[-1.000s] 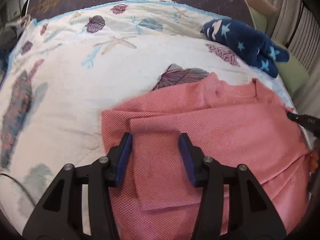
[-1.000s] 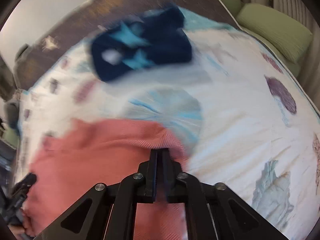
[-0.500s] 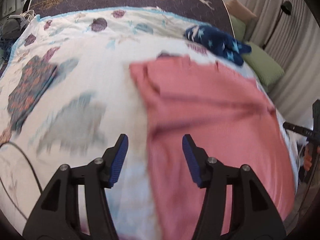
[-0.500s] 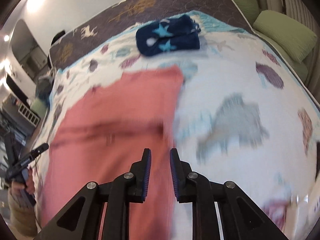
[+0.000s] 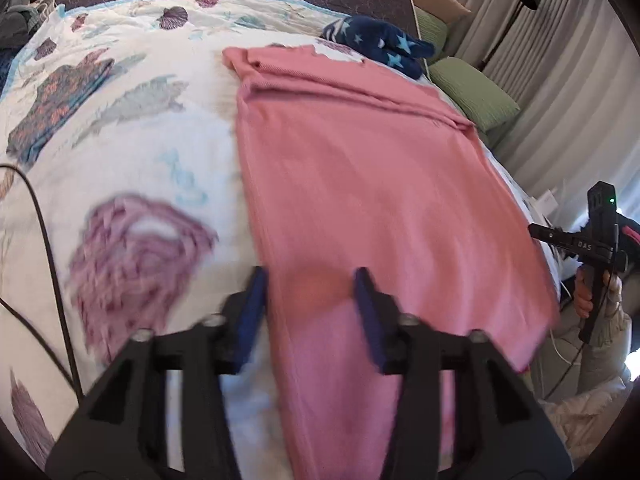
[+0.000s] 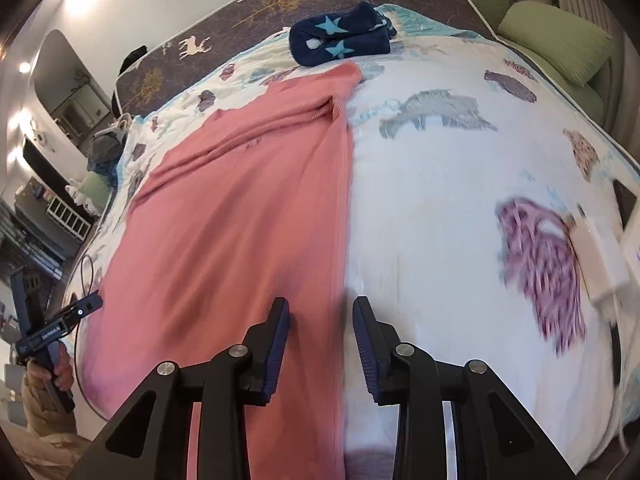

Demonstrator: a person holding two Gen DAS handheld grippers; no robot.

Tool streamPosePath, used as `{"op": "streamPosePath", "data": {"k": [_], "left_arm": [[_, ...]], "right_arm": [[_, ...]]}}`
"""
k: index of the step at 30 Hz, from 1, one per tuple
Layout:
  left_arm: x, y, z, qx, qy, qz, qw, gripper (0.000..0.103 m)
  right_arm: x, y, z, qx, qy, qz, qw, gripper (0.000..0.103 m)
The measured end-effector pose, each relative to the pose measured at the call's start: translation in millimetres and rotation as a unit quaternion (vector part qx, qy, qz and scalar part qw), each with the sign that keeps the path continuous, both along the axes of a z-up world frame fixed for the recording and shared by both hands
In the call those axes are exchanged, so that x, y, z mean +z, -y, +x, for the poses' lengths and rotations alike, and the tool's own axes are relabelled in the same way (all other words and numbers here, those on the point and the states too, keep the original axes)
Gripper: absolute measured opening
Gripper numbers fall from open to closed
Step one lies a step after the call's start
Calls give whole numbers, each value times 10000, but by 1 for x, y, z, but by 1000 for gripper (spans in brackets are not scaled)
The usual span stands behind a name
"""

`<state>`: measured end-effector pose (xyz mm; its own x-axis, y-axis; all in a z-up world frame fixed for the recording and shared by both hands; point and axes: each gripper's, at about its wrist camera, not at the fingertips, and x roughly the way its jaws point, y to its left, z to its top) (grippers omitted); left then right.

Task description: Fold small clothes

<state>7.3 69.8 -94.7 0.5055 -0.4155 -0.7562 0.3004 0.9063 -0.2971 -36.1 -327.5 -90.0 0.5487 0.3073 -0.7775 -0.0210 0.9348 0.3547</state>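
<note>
While the salmon-pink knitted garment (image 5: 372,168) lies flat on the seashell-print bed quilt (image 5: 132,160), its long axis runs from the near edge toward the headboard end. Each claw stands over one near corner: the left claw (image 5: 308,304) straddles the left side edge, jaws narrowing and not yet pinching; the right claw (image 6: 322,332) straddles the right side edge, jaws widening, holding nothing. Both are equally near the hem.
</note>
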Motion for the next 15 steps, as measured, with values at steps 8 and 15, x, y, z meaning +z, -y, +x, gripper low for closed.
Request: {"op": "streamPosePath", "data": {"k": [8, 15], "left_arm": [[-5, -10, -49, -45, -11, -86, 10000, 33], [-3, -11, -59, -135, -170, -685, 9974, 4]], "right_arm": [[-9, 1, -60, 226, 32, 105, 9997, 40], [-12, -2, -70, 384, 105, 687, 9968, 5]]}}
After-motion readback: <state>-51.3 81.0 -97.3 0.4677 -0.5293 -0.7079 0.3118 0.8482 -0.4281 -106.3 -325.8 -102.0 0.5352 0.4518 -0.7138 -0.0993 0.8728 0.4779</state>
